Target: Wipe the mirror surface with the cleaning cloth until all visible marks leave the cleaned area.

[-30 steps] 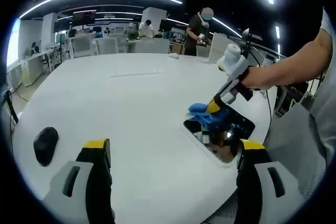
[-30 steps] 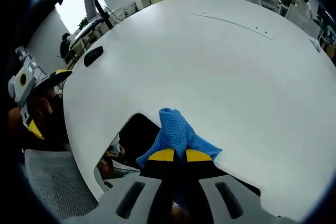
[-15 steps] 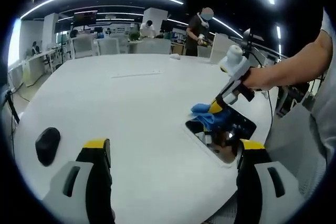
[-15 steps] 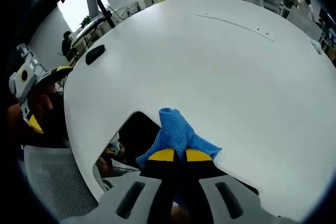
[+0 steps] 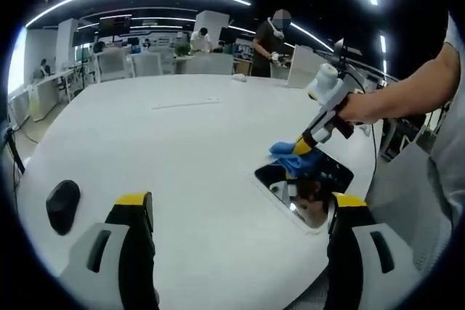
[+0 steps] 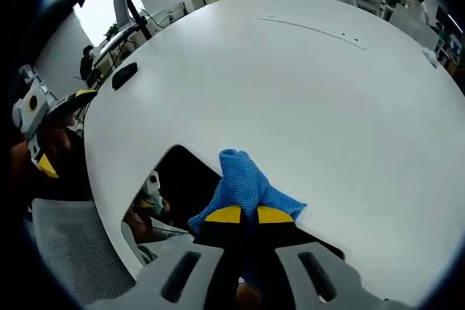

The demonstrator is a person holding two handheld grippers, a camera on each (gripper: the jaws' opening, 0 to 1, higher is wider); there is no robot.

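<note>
A rectangular mirror [image 5: 305, 188] lies flat near the white table's right edge and reflects the dark ceiling. In the left gripper view, my right gripper [image 5: 301, 147] presses a blue cleaning cloth [image 5: 289, 156] onto the mirror's far end. In the right gripper view, the right gripper [image 6: 242, 215] is shut on the blue cloth [image 6: 243, 183], with the mirror [image 6: 178, 186] stretching to the left beneath it. My left gripper [image 5: 240, 205] is held open over the table's near side, nothing between its fingers. It also shows in the right gripper view as the left gripper [image 6: 43, 132] at the far left.
A black computer mouse [image 5: 62, 203] sits on the white table [image 5: 182, 143] at the left, seen too as the mouse [image 6: 123, 75]. A mesh chair [image 6: 73, 266] stands by the table edge. People work at desks in the background.
The right gripper has slid the cloth a little toward the mirror's far end, so more of the mirror shows. The left gripper has stayed open.
</note>
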